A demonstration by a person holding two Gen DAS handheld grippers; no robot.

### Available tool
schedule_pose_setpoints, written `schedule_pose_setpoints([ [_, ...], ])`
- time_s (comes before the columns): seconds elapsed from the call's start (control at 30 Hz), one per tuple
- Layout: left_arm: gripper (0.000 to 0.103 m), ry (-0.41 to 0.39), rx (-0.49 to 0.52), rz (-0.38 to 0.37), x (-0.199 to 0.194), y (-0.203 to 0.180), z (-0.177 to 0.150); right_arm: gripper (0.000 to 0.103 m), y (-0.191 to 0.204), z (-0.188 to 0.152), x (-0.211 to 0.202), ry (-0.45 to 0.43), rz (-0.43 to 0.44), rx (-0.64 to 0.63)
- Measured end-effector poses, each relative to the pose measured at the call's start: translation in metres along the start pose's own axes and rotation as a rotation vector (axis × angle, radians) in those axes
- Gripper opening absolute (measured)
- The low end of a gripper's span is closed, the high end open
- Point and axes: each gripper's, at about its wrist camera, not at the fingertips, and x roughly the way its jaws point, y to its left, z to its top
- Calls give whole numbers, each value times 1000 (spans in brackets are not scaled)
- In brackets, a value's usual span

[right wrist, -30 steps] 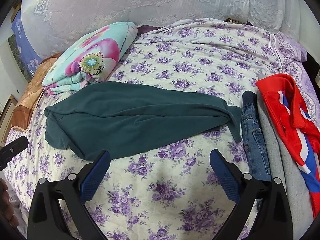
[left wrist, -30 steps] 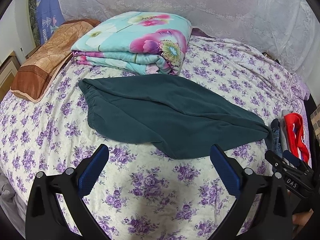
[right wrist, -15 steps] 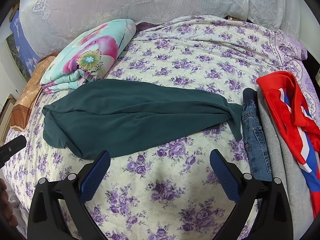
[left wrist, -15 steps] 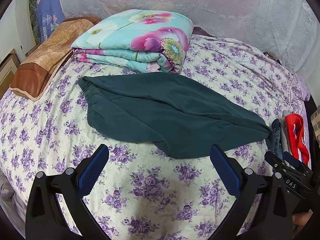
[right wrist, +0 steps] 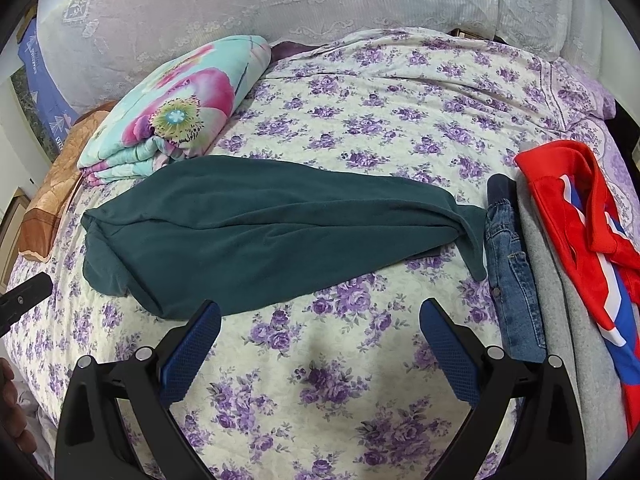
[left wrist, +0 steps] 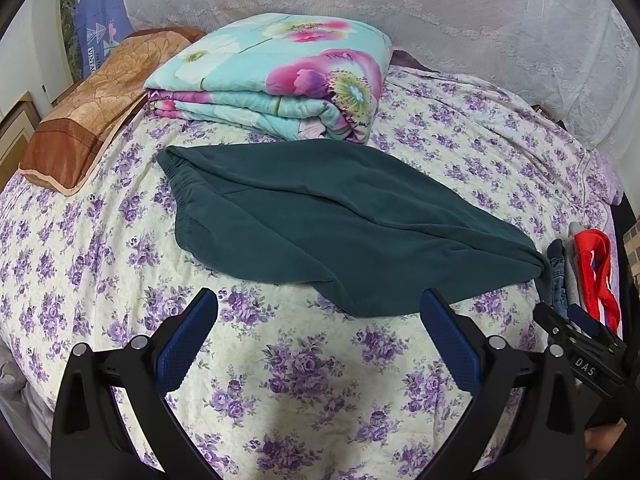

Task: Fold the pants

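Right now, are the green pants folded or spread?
Folded once lengthwise: green pants lie leg on leg, full length, on the bed.

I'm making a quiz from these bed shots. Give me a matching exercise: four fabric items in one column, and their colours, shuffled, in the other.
Items:
1. pants
2. folded quilt
3. pillow
4. jeans

Colours:
A. blue denim
B. brown and orange
C. dark teal
D. light turquoise with pink flowers

Pairs: 1-C, 2-D, 3-B, 4-A
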Motion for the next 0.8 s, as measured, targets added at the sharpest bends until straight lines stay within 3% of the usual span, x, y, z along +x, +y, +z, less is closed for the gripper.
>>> schedule_pose_setpoints([
  [0.8,98,57,-41,-3,24,12,1,100,1,4,15,29,-1,-1],
])
